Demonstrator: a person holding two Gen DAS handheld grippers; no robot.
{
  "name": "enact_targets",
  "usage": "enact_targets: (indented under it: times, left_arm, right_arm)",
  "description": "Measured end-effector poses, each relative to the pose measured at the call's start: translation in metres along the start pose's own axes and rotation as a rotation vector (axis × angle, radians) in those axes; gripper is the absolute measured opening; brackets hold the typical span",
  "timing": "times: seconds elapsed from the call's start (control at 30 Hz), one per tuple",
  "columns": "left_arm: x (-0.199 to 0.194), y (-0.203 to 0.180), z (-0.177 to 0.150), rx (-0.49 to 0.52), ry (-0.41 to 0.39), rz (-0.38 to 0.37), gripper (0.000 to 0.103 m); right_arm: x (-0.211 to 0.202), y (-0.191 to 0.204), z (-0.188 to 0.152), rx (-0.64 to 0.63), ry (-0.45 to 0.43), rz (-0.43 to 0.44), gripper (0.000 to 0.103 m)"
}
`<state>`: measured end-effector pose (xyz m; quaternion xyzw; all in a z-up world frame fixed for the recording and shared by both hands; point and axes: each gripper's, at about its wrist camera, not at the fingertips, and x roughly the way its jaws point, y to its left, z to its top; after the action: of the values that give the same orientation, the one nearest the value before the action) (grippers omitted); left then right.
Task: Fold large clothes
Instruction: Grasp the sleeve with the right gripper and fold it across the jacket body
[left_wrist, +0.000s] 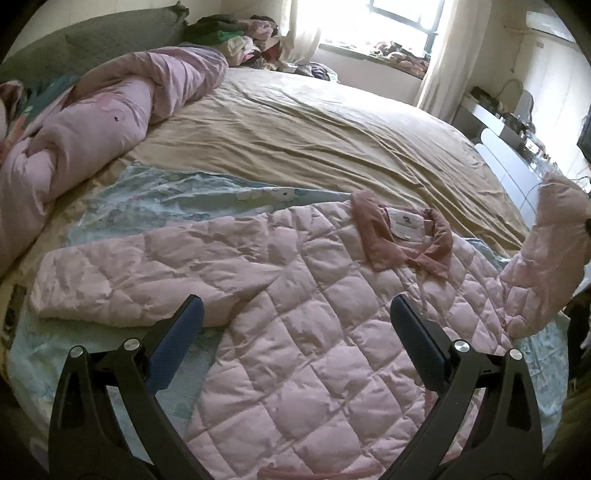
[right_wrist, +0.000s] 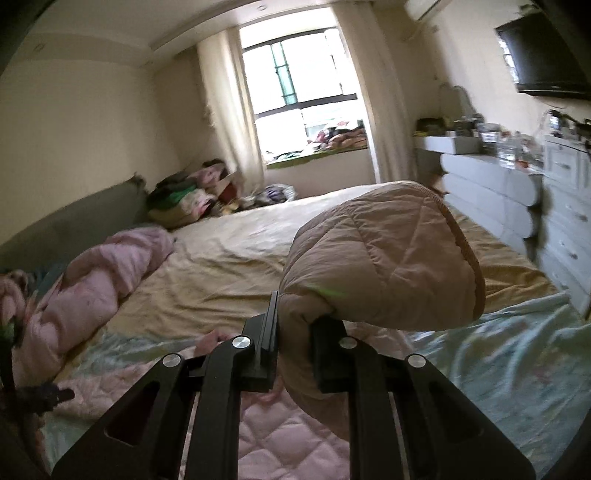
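A pink quilted jacket (left_wrist: 295, 325) lies spread on the bed, with a darker pink collar (left_wrist: 402, 236) toward the far side. Its left sleeve (left_wrist: 122, 280) lies flat to the left. My left gripper (left_wrist: 295, 317) is open and empty, hovering over the jacket's body. My right gripper (right_wrist: 295, 325) is shut on the jacket's right sleeve (right_wrist: 380, 258) and holds it lifted above the bed; the raised sleeve also shows at the right edge of the left wrist view (left_wrist: 546, 251).
A tan sheet (left_wrist: 314, 133) covers the bed, with a light blue patterned cloth (left_wrist: 155, 199) under the jacket. A rolled pink duvet (left_wrist: 85, 125) lies at the left. Piled clothes (right_wrist: 188, 195) sit by the headboard. White drawers (right_wrist: 517, 192) stand along the right.
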<state>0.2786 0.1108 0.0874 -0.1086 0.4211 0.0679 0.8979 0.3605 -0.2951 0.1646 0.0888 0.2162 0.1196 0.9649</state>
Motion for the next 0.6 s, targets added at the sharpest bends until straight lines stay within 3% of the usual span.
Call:
enact_targets:
  times: [0.3,0.6]
  left_arm:
    - [0.012,0.006,-0.003,0.015,0.015,-0.042,0.095]
    - [0.029,0.002,-0.015,0.021,0.053,-0.088,0.095]
  right_arm:
    - [0.056,0.053,-0.056,-0.017,0.105,0.07,0.013]
    - [0.1,0.087,-0.136,-0.029,0.251,0.092,0.015]
